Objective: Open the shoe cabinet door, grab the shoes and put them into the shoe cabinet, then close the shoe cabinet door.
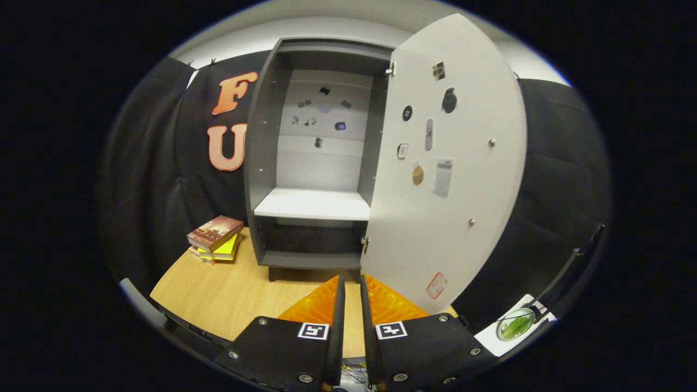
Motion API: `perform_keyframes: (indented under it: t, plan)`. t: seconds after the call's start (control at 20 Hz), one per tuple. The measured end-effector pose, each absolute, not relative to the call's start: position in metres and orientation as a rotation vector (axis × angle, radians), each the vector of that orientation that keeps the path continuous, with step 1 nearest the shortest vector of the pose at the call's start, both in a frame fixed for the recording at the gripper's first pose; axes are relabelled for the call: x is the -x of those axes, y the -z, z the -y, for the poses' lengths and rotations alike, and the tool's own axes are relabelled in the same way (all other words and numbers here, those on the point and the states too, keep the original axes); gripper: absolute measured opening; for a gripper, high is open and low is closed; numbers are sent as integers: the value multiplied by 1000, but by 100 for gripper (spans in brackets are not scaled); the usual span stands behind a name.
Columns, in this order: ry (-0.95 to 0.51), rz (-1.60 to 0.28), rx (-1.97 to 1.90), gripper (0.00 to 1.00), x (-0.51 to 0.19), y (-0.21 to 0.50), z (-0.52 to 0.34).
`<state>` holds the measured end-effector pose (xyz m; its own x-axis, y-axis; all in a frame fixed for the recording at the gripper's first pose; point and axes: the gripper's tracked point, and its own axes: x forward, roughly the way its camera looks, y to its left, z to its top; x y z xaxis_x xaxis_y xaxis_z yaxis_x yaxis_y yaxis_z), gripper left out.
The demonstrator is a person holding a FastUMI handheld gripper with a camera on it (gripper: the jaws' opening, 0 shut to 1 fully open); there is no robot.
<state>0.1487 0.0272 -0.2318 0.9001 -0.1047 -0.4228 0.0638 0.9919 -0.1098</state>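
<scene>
Cabinet first: you have one shoe cabinet [313, 163] standing upright at the far edge of the table [228, 294], its long axis vertical and its open front turned toward you. Its one door [452, 179] is swung wide on the right side, hinged on the cabinet's right wall at two hinges, one near the top and one near the bottom, so the inner face of the door looks your way. That face carries several small stickers and two small knobs or screws near its outer edge.

Inside you can count one pale shelf [313, 205] across the middle, with an open compartment above it and a darker, lower one beneath. A few small stickers sit on the pale back panel above the shelf.

Your gripper [349, 321] hangs over the near edge of the table, aimed at the cabinet's base. Its two fingers [337, 321] are drawn almost together, with only a thin gap between them, and they pinch nothing.

Just ahead of the fingertips, on the table between you and the cabinet, lies an orange textured thing [321, 307], partly hidden by the fingers; you cannot tell what it is from here.

One stack of books [215, 239] rests toward the far left corner of the table, left of the cabinet and apart from it.
</scene>
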Motion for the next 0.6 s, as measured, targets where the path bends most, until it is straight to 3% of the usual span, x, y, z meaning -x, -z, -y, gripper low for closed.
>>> perform_keyframes:
  t: [0.6]
  plan:
    - [-31,-733,-30,19,-162,360,-85]
